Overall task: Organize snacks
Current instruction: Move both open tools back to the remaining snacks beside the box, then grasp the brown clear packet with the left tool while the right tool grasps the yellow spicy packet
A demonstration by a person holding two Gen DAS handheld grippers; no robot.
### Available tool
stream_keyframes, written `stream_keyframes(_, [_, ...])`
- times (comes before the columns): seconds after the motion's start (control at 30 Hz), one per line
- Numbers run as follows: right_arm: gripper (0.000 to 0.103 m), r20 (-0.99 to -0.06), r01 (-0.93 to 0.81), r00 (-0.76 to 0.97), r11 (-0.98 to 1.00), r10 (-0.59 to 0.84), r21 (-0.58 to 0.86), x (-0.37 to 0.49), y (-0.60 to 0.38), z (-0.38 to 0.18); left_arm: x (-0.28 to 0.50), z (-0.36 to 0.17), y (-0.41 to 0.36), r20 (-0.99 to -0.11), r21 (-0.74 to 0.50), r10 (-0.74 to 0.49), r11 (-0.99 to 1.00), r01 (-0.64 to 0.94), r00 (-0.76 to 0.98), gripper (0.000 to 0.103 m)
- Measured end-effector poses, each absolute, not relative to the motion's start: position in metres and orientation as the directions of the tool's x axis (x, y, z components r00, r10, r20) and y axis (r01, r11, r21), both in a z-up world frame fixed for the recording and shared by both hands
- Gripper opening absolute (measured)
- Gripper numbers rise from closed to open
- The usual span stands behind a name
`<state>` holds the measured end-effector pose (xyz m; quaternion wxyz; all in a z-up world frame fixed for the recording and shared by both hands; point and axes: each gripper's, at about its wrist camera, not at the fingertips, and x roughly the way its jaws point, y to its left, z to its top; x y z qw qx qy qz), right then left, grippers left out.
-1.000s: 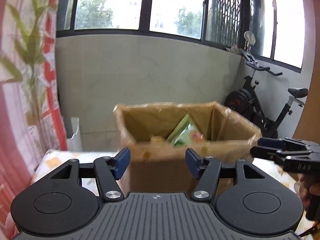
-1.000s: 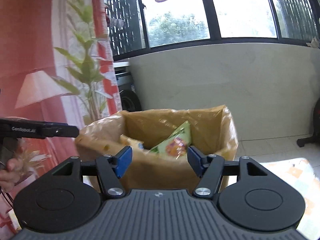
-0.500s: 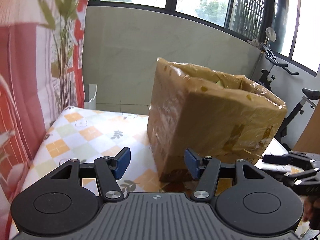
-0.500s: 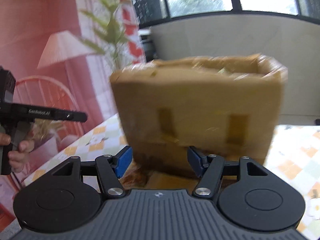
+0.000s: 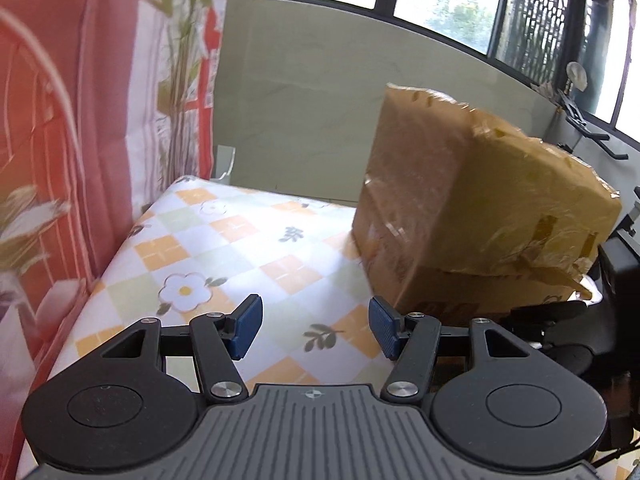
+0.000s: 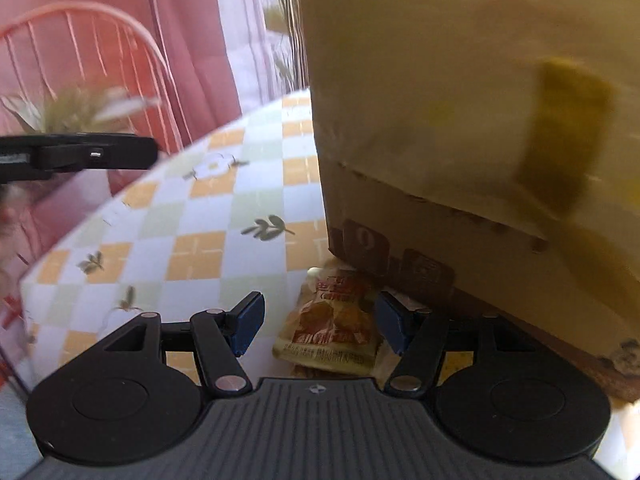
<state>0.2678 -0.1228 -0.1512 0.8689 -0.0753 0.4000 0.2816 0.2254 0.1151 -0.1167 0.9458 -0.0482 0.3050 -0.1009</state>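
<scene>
Table edges: From my left wrist camera the checked tablecloth [image 5: 248, 248] runs to a far edge below the pale wall and a left edge hard against the red printed curtain [image 5: 80, 128].
Open room: I see bare cloth between that left edge and the cardboard box [image 5: 480, 208], which stands toward the table's right side, wrapped in glossy tape.
Box edge: In my right wrist view the box [image 6: 460, 120] fills the upper right, blurred, and its lower corner overhangs the space just above my right finger.
Snack: One brown snack packet [image 6: 332, 324] lies flat on the cloth, its far end tucked at the foot of the box's near corner.
Right gripper: My right gripper [image 6: 320, 322] points steeply down at the packet, blue pads parted either side of it; I cannot tell that they touch it.
Left gripper: My left gripper [image 5: 316, 326] tilts down over the open cloth left of the box, fingers spread with nothing between them; from the right camera it shows as a black bar at the left.
</scene>
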Motion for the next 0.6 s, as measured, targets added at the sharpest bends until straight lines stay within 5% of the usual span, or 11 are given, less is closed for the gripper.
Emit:
stream_keyframes(0.07, [0.075, -0.751, -0.529, 0.521, 0.844, 0.405, 0.088, 0.275, -0.119, -0.158, 0.226, -0.122, 0.117, -0.574, -0.157, -0.215, 0.976, 0.151, 0.790, 0.060])
stream_keyframes(0.33, [0.073, -0.771, -0.535, 0.508, 0.842, 0.384, 0.067, 0.276, -0.111, -0.173, 0.228, -0.133, 0.112, -0.592, -0.173, -0.233, 0.972, 0.160, 0.771, 0.057])
stream_keyframes(0.43, [0.062, -0.759, -0.532, 0.532, 0.845, 0.375, 0.045, 0.272, -0.116, -0.174, 0.226, -0.138, 0.107, -0.602, -0.174, -0.236, 0.971, 0.163, 0.763, 0.057])
stream_keyframes(0.6, [0.057, -0.749, -0.541, 0.508, 0.834, 0.425, 0.107, 0.268, -0.125, -0.170, 0.222, -0.137, 0.100, -0.611, -0.175, -0.240, 0.970, 0.166, 0.754, 0.057])
